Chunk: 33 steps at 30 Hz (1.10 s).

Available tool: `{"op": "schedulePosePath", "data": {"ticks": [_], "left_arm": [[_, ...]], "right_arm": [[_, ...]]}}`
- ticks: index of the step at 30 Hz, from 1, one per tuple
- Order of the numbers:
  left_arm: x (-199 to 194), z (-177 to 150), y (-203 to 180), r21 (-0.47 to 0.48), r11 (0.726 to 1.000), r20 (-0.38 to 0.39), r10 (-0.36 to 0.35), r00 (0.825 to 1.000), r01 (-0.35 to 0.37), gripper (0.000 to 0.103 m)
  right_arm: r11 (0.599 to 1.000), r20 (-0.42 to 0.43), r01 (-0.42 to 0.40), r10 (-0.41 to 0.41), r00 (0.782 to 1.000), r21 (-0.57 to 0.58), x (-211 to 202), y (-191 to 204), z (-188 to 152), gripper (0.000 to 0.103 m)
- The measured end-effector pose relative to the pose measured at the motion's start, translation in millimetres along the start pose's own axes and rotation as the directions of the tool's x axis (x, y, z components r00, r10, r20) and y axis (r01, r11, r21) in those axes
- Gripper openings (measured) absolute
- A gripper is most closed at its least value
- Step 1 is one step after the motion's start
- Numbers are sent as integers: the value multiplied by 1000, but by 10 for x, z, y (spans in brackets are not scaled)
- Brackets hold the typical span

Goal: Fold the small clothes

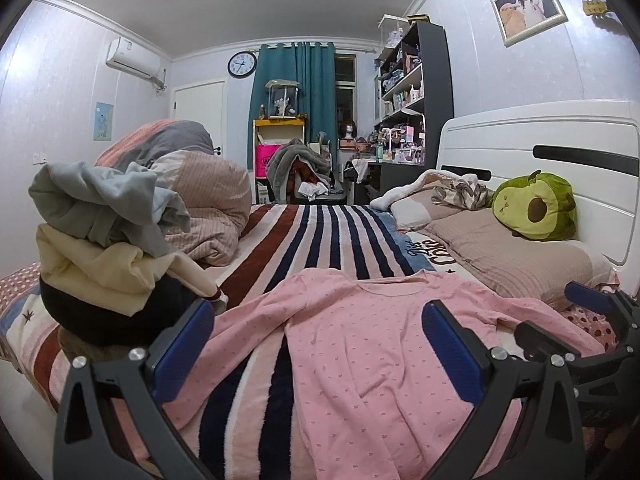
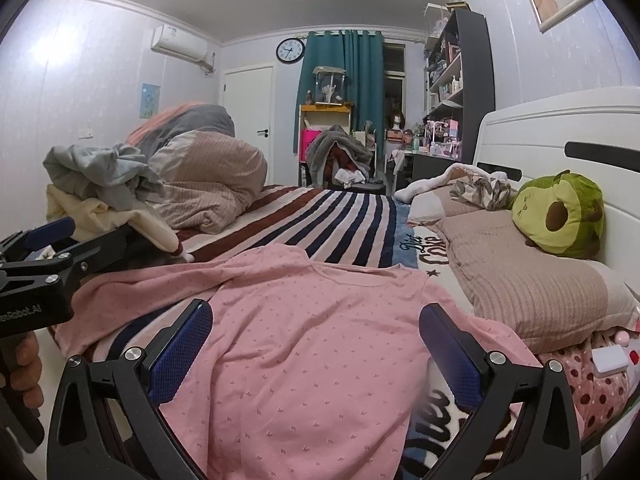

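Left hand-held gripper (image 1: 318, 348), seen from its own wrist camera, was held with its blue-padded fingers (image 1: 450, 350) spread wide and nothing between them, low over the near part of a pink long-sleeved top (image 1: 360, 344). Right hand-held gripper (image 2: 316, 350) was likewise spread wide and empty, its fingers (image 2: 448, 350) framing the body of the same top (image 2: 304, 344). Each tool also appeared at the edge of the other's view: the right one (image 1: 584, 320) at the far right, the left one (image 2: 44, 252) at the far left, with a hand (image 2: 24, 372) on its grip.

Pink top: lay spread out and nearly flat on the striped blanket (image 1: 320, 236) of the bed, neckline toward the far end, one sleeve extended to the left, the other reaching toward the pillow (image 1: 504, 256).

Heap of clothes (image 1: 100, 240): grey, cream and black garments piled at the left, just beyond the left sleeve.

Rolled duvet (image 1: 200, 184): behind the heap.

Avocado plush (image 1: 536, 212): rested on the pillow against the white headboard (image 1: 540, 140).
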State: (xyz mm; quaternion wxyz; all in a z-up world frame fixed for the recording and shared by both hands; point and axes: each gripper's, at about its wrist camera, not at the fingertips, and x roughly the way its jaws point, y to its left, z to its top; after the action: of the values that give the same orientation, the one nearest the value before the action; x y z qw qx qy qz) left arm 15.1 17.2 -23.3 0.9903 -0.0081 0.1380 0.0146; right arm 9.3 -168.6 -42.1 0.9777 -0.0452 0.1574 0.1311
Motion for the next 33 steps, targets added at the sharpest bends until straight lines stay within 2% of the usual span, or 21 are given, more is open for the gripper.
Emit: {"op": "schedulePosePath", "data": {"ticks": [21,33], "left_arm": [[-15,-14,-38,-5,1000,-15,-27,1000,27,102],[-34,-18,3,-9,1000,-12,-21,1000,21,102]], "right_arm": [[999,36,0,1,999,-43,-128,72,65,102],[1000,38,-19,19,999,-12,-144,51,20,102]]}}
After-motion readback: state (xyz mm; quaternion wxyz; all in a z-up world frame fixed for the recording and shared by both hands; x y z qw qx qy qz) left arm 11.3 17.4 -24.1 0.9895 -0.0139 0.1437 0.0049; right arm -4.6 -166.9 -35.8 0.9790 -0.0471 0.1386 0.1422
